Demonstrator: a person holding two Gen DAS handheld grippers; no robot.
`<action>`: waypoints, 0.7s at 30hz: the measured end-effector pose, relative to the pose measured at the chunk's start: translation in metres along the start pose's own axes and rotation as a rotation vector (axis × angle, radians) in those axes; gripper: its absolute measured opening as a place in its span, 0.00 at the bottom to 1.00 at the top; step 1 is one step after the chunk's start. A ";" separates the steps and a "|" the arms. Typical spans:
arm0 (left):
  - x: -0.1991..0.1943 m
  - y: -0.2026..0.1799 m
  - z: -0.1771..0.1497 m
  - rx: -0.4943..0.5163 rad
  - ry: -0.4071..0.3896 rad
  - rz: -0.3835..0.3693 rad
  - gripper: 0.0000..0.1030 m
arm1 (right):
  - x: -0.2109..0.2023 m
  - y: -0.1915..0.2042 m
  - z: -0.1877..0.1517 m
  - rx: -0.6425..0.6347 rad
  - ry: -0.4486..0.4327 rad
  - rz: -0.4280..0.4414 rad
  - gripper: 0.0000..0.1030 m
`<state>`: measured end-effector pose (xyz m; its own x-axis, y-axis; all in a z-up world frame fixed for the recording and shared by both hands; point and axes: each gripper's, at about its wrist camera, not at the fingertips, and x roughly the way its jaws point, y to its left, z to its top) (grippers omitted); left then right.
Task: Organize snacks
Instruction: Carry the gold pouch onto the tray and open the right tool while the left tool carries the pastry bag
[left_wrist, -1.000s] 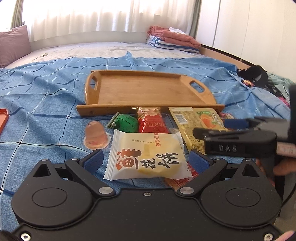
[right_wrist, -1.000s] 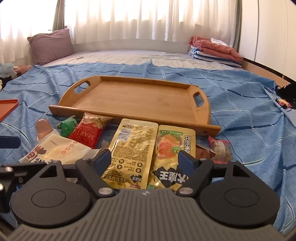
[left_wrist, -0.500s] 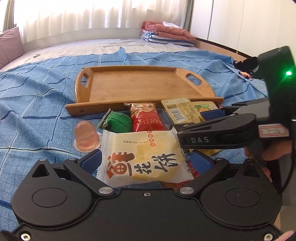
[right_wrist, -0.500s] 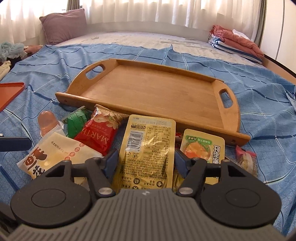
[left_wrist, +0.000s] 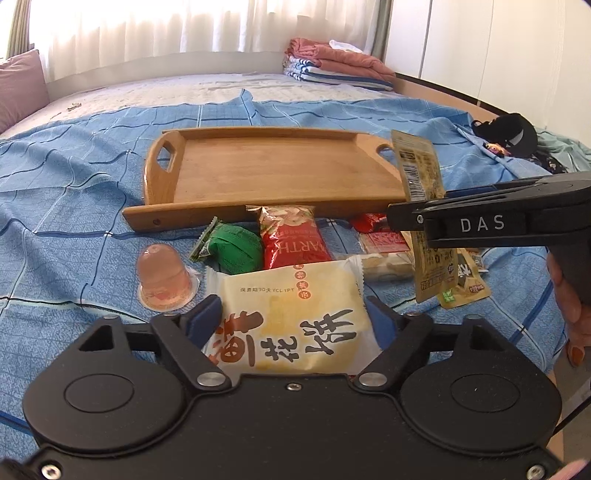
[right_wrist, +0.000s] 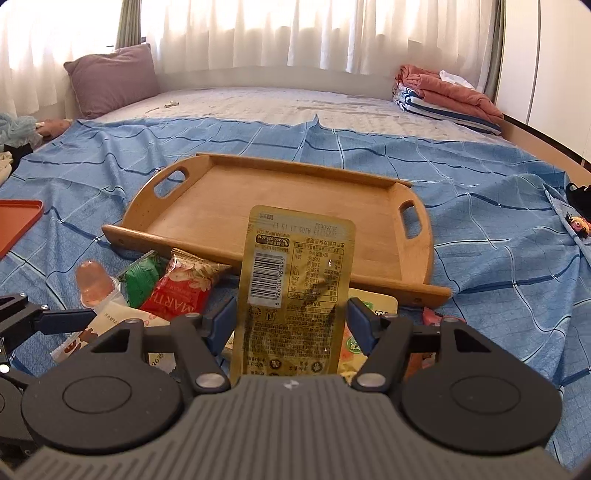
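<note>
Through my left wrist camera, my left tool (left_wrist: 293, 319) has just been closing its jaws around the pale yellow pastry packet (left_wrist: 291, 317), and both blue pads now meet the packet's sides, so I am grasping it where it lies on the blue bedspread (left_wrist: 74, 206). Beyond it sit a pink jelly cup (left_wrist: 164, 278), a green wrapped snack (left_wrist: 232, 247) and a red snack bag (left_wrist: 291, 238), all just in front of the wooden tray (left_wrist: 273, 173). At right, my right tool (left_wrist: 406, 218) holds the gold pouch (left_wrist: 424, 221) clear of the bed, near the tray's right handle.

Through my right wrist camera, my right tool (right_wrist: 291, 319) is clenched on the gold pouch (right_wrist: 295, 288), which stands upright between the pads, barcode side toward me, in front of the tray (right_wrist: 280, 206). The red bag (right_wrist: 181, 288), green snack (right_wrist: 142, 278) and jelly cup (right_wrist: 94, 282) lie lower left on the bedspread (right_wrist: 480, 206).
</note>
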<state>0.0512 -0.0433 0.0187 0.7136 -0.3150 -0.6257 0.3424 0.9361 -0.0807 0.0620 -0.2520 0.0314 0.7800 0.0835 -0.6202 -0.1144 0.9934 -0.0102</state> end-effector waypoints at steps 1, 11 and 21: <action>-0.002 0.001 0.000 -0.002 -0.004 -0.001 0.74 | -0.001 -0.001 0.001 0.004 -0.002 0.001 0.65; -0.026 0.004 0.020 -0.006 -0.070 -0.005 0.74 | -0.001 -0.005 0.018 0.054 -0.019 0.032 0.64; -0.027 0.018 0.064 -0.030 -0.123 0.010 0.74 | 0.006 -0.033 0.040 0.148 -0.018 0.062 0.63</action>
<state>0.0767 -0.0281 0.0837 0.7871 -0.3208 -0.5268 0.3180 0.9429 -0.0991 0.0950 -0.2810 0.0593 0.7852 0.1448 -0.6021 -0.0714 0.9870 0.1443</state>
